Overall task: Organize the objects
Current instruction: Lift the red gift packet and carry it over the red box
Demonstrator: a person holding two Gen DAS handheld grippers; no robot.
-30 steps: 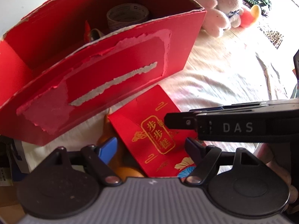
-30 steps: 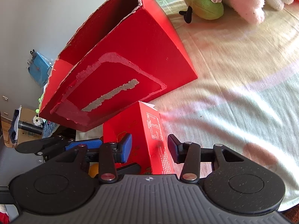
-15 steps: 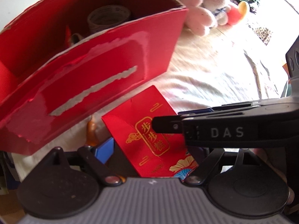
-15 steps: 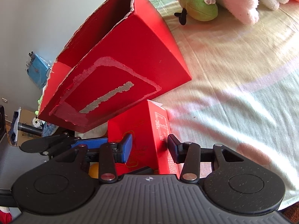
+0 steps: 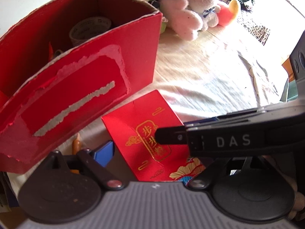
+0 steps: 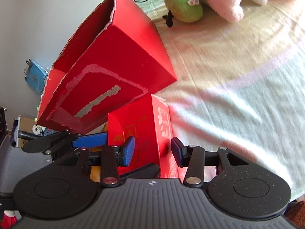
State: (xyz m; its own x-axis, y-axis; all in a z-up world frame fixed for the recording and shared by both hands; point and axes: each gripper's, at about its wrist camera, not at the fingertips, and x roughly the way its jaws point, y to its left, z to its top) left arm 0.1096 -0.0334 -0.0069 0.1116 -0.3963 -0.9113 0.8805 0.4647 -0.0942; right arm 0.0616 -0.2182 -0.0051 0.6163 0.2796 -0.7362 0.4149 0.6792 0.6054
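One roll of tape [image 5: 89,28] already sits inside the big red box [image 5: 76,87] at the far left. One small red box [image 5: 133,126] with gold writing is not in yet. It stands on the sheet [image 6: 238,95], just near the big box. The right gripper [image 6: 152,152] looks to be holding it, with a pad on each side. The left gripper [image 5: 152,160] has just been opening its jaws. They are wide now, with the small box between them but not squeezed. I think the small box goes in next. At least four soft toys [image 5: 200,3] lie far off, not tidied. One orange thing [image 5: 76,145] peeks out on the near left; I cannot tell what it is.
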